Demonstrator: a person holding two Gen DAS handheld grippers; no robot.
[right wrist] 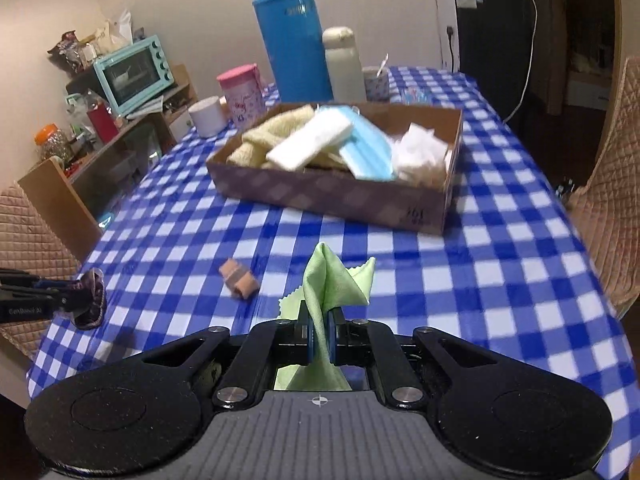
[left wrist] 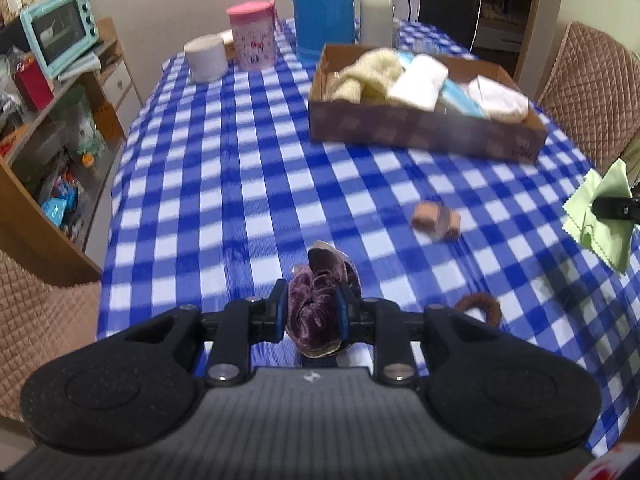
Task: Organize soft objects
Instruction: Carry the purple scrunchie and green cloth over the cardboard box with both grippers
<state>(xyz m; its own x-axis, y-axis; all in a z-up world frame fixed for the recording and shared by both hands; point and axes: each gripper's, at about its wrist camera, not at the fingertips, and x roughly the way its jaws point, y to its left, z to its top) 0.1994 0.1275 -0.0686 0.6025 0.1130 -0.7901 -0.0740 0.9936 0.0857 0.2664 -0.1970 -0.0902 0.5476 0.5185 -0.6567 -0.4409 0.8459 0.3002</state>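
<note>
My left gripper (left wrist: 311,312) is shut on a purple velvet scrunchie (left wrist: 316,304) and holds it above the checked table; both show at the left of the right wrist view, gripper (right wrist: 68,300) and scrunchie (right wrist: 91,300). My right gripper (right wrist: 320,336) is shut on a light green cloth (right wrist: 332,284), which also shows at the right edge of the left wrist view (left wrist: 600,216). A cardboard box (left wrist: 420,132) (right wrist: 320,196) ahead holds towels, a blue face mask (right wrist: 366,148) and cotton pads. A small folded tan piece (left wrist: 436,220) (right wrist: 239,278) and a brown hair tie (left wrist: 482,307) lie on the cloth.
A blue thermos (right wrist: 294,36), a white bottle (right wrist: 342,64), a pink canister (right wrist: 240,92) and a paper roll (right wrist: 206,116) stand behind the box. A shelf with a teal oven (right wrist: 134,74) is on the left. Quilted chairs (right wrist: 616,184) flank the table.
</note>
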